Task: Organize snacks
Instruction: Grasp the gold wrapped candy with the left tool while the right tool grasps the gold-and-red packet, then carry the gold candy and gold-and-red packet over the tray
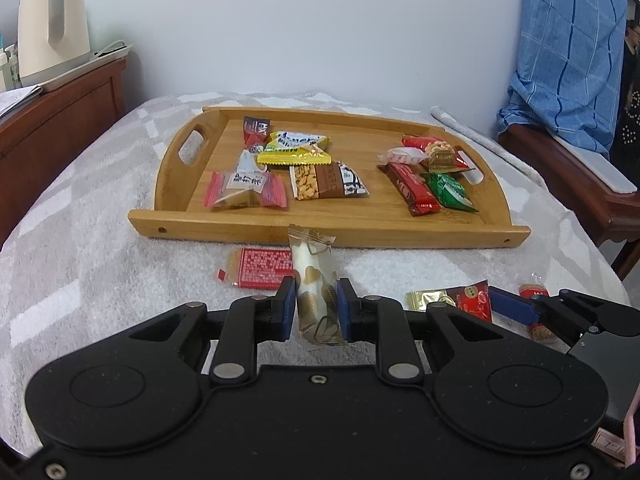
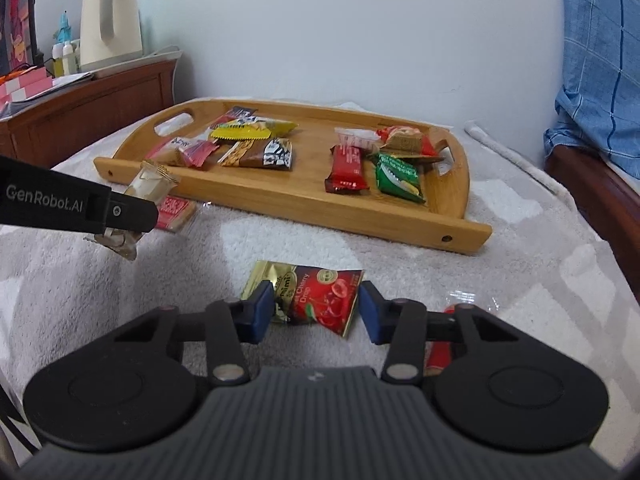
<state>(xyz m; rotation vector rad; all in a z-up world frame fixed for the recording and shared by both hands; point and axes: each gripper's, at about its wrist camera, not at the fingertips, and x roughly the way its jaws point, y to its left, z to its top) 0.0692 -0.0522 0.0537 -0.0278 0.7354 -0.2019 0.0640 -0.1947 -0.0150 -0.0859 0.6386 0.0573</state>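
Note:
My left gripper is shut on a white snack packet with gold hearts, held upright above the blanket just before the wooden tray. The same packet shows in the right wrist view, in the left gripper. My right gripper is open, its blue pads on either side of a red and gold cherry drop packet lying on the blanket. The tray holds several snacks in a left group and a right group.
A red cracker packet lies on the blanket before the tray. Another red packet lies under my right gripper's right finger. A kettle stands on a wooden cabinet at left. A wooden chair with blue cloth is at right.

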